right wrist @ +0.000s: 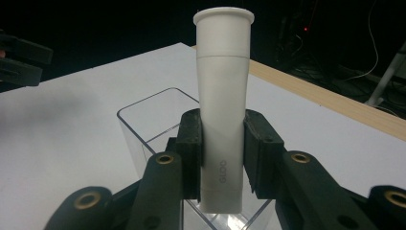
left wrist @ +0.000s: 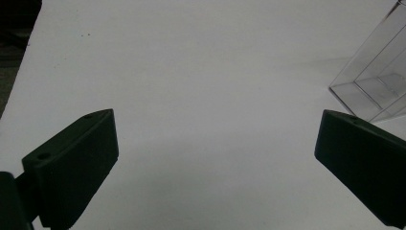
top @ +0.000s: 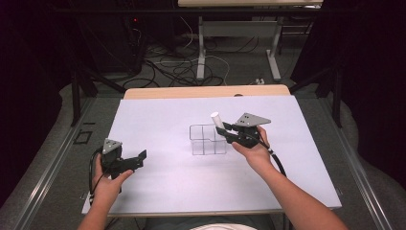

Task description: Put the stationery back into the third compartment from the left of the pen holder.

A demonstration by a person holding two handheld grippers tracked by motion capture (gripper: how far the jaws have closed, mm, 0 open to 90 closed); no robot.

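Note:
My right gripper (right wrist: 222,158) is shut on a white tube (right wrist: 223,105) that stands upright with its cap end up, its pads pressing on the tube's lower half. The tube's bottom hangs over a compartment of the clear plastic organizer (right wrist: 143,120). In the high view the white tube (top: 216,119) sticks up at the right side of the organizer (top: 207,139), with the right gripper (top: 226,130) beside it. My left gripper (top: 139,158) rests open at the front left of the white table (top: 158,120). Between its jaws in the left gripper view lies bare white surface, with the organizer (left wrist: 376,76) at the upper right.
The table's wooden far edge (top: 206,91) borders a floor with tangled cables (top: 177,67) and another table's legs (top: 201,48). Dark curtains stand on both sides. The person's forearms enter from the bottom.

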